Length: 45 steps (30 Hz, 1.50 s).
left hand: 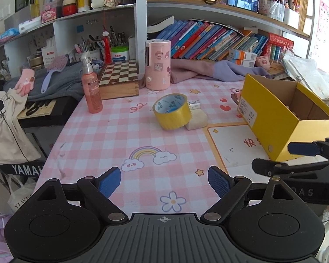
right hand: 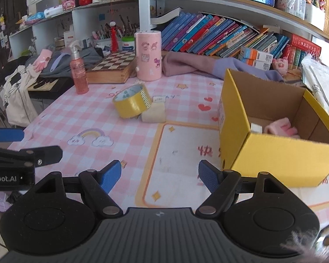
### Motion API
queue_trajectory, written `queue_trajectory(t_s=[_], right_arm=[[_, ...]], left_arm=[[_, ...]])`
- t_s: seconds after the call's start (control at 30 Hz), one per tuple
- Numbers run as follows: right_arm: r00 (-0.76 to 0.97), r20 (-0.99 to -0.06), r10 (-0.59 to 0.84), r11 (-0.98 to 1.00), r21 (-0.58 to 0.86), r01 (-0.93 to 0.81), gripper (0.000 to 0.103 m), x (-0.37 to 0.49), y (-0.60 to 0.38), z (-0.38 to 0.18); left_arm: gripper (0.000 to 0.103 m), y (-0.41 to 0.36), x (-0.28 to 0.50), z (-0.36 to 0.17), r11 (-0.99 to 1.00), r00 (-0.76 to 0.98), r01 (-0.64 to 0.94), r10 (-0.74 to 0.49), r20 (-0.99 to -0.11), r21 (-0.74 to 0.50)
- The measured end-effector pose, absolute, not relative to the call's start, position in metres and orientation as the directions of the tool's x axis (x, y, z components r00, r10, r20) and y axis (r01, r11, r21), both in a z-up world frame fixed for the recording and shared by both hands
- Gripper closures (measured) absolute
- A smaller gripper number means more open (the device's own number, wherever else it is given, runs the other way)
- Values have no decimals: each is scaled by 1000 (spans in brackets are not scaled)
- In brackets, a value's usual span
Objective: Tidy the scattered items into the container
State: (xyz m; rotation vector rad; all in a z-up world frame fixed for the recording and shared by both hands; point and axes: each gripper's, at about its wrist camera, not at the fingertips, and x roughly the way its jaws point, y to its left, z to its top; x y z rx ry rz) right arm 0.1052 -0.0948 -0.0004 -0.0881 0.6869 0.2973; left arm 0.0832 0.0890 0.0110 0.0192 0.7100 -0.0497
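**Yellow tape and pale block left outside the box**

Blue-padded and spread wide with nothing between the pads, the left gripper hangs over the pink checked tablecloth on the near side of the yellow cardboard box; the right gripper hangs just beside the box's near corner, equally empty.

Inside the box lie a pink fuzzy item and a small white piece. Beyond the box's left wall, near but apart from it, the yellow tape roll sits tilted, propped against a pale rectangular block — the two touch.

The roll looks light and rigid, its glossy outer face likely slippery, so pinching across the rim, one pad inside the core, seems safest. The block looks soft-edged, perhaps an eraser or soap — take it across its short sides.

Further left and behind stand a pink spray bottle and a pink canister.
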Motion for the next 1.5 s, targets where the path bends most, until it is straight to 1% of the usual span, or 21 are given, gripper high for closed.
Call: queue_trajectory(t_s=[0.27,0.67,1.5], right_arm=[[753,-610,248,958,39,-284,26,147,-97,5],[759,-598,259,956,48,-288,26,198,-100,10],[733,-620,280,950,69,-304,26,253,-108,4]], left_arm=[[14,84,113,4,998,753,56,-27,-658,23],[14,73,159,-2,997,757,71,-32,-653,33],[14,51,210,-13,995,751,90,-41,-659,42]])
